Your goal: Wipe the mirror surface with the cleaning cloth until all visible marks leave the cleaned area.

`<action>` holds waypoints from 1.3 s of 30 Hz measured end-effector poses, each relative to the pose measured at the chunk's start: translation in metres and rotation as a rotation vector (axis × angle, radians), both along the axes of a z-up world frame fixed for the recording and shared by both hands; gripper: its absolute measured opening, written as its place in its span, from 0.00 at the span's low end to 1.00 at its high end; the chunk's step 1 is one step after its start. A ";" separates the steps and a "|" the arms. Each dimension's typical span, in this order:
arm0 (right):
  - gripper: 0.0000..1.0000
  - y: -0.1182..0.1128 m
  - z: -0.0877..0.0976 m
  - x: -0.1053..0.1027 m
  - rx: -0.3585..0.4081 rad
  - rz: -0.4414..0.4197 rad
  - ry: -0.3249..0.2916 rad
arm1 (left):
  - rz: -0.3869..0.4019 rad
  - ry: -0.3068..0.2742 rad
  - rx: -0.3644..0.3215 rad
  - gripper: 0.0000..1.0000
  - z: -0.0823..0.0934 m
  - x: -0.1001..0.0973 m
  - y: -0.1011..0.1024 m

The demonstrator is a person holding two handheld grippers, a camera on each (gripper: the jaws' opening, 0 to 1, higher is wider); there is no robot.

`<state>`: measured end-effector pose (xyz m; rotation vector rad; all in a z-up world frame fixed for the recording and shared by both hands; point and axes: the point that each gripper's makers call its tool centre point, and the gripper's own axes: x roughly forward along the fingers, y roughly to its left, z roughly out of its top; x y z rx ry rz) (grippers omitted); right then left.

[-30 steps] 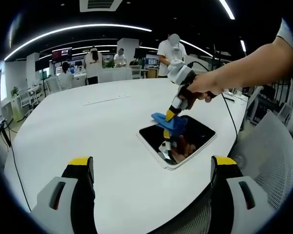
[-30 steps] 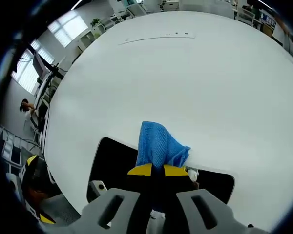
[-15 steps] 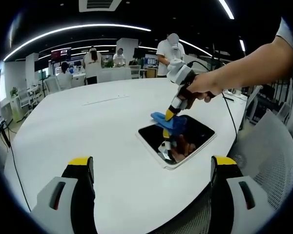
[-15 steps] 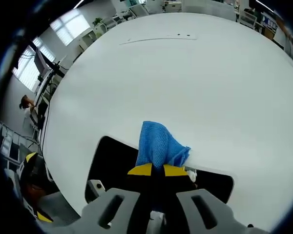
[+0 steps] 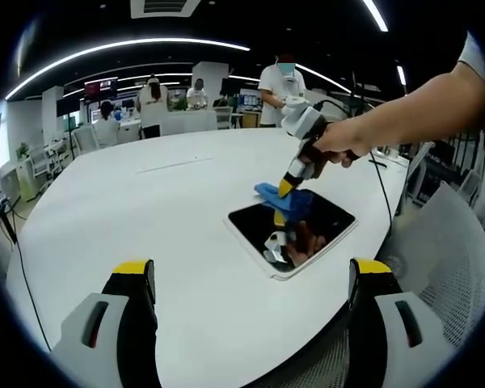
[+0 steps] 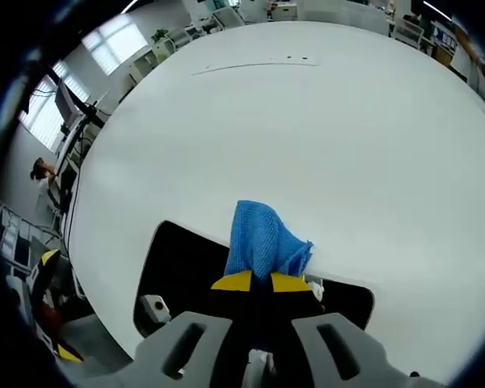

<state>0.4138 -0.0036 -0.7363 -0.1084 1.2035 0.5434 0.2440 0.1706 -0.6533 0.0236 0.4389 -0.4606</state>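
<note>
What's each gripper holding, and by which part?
Right gripper: blue cloth, pinched at its near bunched end. Left gripper: open, nothing held.

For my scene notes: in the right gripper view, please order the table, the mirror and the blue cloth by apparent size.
1. white table
2. mirror, partly hidden by the gripper
3. blue cloth, clamped in the right gripper

A broad white table carries a dark mirror lying flat near its edge, beside a mesh chair.
</note>
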 end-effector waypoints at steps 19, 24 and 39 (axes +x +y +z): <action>0.00 -0.026 -0.002 0.003 -0.018 -0.024 0.001 | -0.001 0.001 -0.006 0.99 0.000 0.000 -0.001; 0.00 -0.031 -0.001 0.002 -0.019 -0.032 0.004 | 0.001 0.000 -0.014 0.99 0.001 0.000 0.000; 0.00 -0.030 -0.002 -0.001 -0.020 -0.075 0.002 | 0.004 -0.002 -0.010 0.99 0.001 -0.001 -0.001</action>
